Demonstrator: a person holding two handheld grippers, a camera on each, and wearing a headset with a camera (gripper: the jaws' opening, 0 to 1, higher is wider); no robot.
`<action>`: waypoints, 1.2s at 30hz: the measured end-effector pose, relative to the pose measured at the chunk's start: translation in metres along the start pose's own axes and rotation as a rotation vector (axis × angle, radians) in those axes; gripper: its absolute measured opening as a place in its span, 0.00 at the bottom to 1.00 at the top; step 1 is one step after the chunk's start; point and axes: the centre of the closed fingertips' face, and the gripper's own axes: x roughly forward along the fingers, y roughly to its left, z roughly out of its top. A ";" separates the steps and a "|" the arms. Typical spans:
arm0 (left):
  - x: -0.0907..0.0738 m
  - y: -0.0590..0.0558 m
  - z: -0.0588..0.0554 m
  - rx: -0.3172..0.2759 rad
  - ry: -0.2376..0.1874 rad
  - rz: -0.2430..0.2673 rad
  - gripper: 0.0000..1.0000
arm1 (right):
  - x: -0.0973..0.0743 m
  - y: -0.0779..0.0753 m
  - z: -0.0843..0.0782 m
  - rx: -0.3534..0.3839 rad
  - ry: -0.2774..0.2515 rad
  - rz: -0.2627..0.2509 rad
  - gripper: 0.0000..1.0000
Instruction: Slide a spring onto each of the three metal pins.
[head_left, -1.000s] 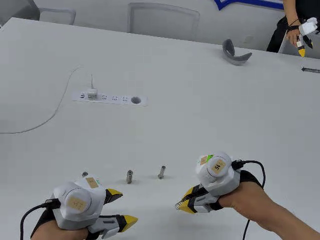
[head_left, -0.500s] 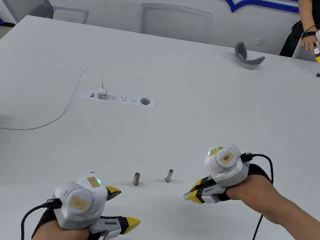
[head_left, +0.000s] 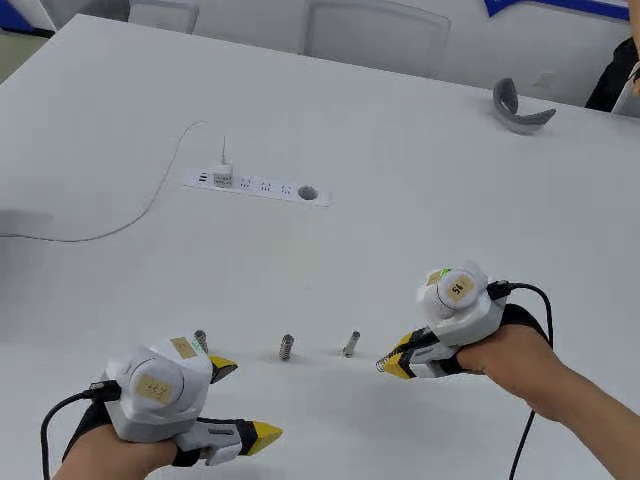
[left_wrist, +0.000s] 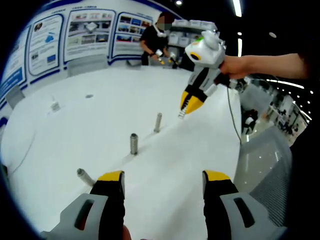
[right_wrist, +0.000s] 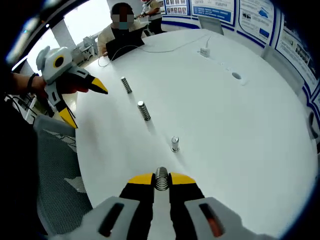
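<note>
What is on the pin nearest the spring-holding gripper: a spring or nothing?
Nothing, it is bare. In the right gripper view the nearest pin is a smooth shaft, while the middle pin shows spring coils.

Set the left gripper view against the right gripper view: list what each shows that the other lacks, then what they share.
Left gripper view: the left gripper from behind, jaws open and empty, and the right gripper from outside, a spring poking from its tip.
Right gripper view: that spring end-on, clamped between the right gripper's jaws, and the left gripper from outside, off to the left.
Shared: the white table and its pins. The bare pin stands nearest the right gripper; the middle pin and the far pin carry springs.
</note>
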 end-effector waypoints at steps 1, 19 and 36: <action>-0.001 0.001 0.000 -0.004 0.000 0.002 0.64 | 0.000 -0.001 0.001 0.001 0.000 0.000 0.12; -0.006 0.003 -0.007 -0.029 0.001 0.011 0.68 | 0.000 -0.020 0.020 -0.038 0.014 -0.012 0.12; -0.012 0.008 -0.014 -0.056 0.004 0.023 0.68 | 0.013 -0.023 0.038 -0.071 0.020 0.001 0.12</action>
